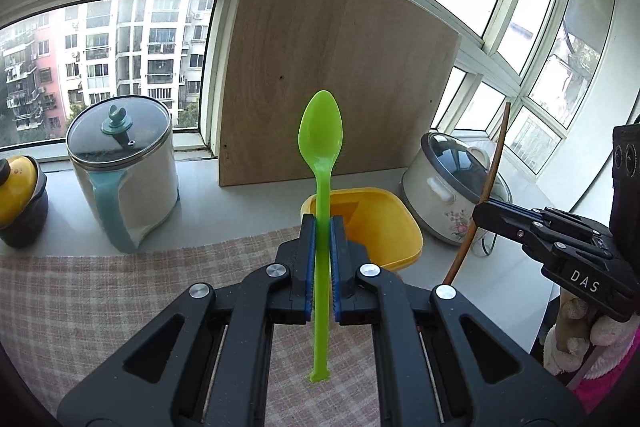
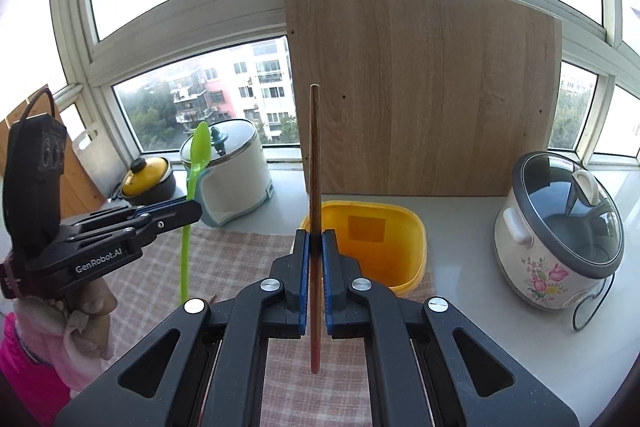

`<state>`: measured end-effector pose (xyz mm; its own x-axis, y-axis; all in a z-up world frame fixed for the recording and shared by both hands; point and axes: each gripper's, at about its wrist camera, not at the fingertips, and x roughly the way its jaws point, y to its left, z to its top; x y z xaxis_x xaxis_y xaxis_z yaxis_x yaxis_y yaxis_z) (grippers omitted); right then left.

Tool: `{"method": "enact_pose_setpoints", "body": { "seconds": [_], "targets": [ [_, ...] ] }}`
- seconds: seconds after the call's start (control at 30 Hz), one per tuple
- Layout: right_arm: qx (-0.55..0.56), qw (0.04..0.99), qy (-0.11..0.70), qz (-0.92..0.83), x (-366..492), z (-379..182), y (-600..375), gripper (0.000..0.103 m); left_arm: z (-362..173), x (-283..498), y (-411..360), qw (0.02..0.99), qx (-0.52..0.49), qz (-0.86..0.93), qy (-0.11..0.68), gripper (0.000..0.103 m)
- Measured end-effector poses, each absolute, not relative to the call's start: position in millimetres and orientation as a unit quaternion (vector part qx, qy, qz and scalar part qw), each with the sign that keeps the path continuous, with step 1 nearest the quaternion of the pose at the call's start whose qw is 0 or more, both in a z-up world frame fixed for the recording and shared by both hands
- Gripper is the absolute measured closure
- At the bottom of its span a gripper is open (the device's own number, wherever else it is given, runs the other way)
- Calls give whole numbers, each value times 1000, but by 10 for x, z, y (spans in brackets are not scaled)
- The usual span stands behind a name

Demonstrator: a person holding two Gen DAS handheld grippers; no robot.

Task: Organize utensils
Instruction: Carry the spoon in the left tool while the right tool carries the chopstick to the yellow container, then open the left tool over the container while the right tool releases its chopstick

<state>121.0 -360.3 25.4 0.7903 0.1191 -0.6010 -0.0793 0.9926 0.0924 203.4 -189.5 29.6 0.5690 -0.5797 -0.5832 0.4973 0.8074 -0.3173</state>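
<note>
1. Left gripper [image 1: 323, 223]: jaws clamped on the green spoon [image 1: 321, 131], gripping mid-handle. Bowl points up and away, handle end hangs below the pads. Grip near the middle likely keeps it from pivoting.
2. Right gripper [image 2: 316, 239]: jaws pinched on a brown chopstick [image 2: 315, 163], also held mid-length and roughly upright, both ends free. It looks like one stick; a second one behind it can't be ruled out from this edge-on view.
3. Both utensils are off the surface, above the checked cloth [image 1: 120, 291], with the grippers side by side and apart.
4. Yellow tub [image 2: 404, 227] sits just beyond both fingertips at the far edge of the cloth, open top. My read: it's the drop target, and both utensils are being carried toward it.
5. Further out: a wooden board [image 2: 424, 87] leaning against the window, a rice cooker [image 2: 560, 239] to the right, a lidded pot with a teal handle [image 1: 120, 171] and a small yellow-lidded pot [image 1: 18, 199] to the left.
6. Hidden or unclear:
   - the tub's interior is partly blocked by the fingers; only a darker square patch shows inside
   - the cloth below the grippers is covered by the gripper bodies, so any remaining utensils can't be seen
   - only a pink sleeve [image 2: 16, 359] and part of a hand show
</note>
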Motion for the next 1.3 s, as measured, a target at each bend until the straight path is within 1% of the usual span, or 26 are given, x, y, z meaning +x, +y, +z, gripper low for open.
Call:
{"method": "enact_pose_setpoints", "body": {
  "seconds": [0.33, 0.57, 0.73, 0.9, 1.23, 1.27, 1.3],
  "targets": [
    [73, 949, 304, 48, 1631, 355, -3993, 99, 323, 2484, -2433, 889, -67, -302, 339, 99],
    [71, 954, 290, 36, 1892, 418, -4138, 99, 181, 2756, -2684, 890, -66, -294, 344, 99],
    [65, 953, 294, 32, 2052, 305, -4187, 99, 24, 2864, -2790, 887, -66, -292, 352, 99],
    [57, 946, 317, 31, 2193, 107, -4228, 99, -140, 2909, -2821, 883, -65, -286, 365, 99],
    [57, 933, 353, 34, 2299, -159, -4321, 98, -265, 2885, -2913, 880, -47, -283, 379, 98],
    [57, 932, 355, 36, 2306, -174, -4324, 98, -262, 2875, -2920, 879, -44, -283, 381, 96],
    [55, 931, 358, 36, 2313, -192, -4323, 98, -247, 2859, -2919, 879, -42, -283, 382, 81]
  ]
}}
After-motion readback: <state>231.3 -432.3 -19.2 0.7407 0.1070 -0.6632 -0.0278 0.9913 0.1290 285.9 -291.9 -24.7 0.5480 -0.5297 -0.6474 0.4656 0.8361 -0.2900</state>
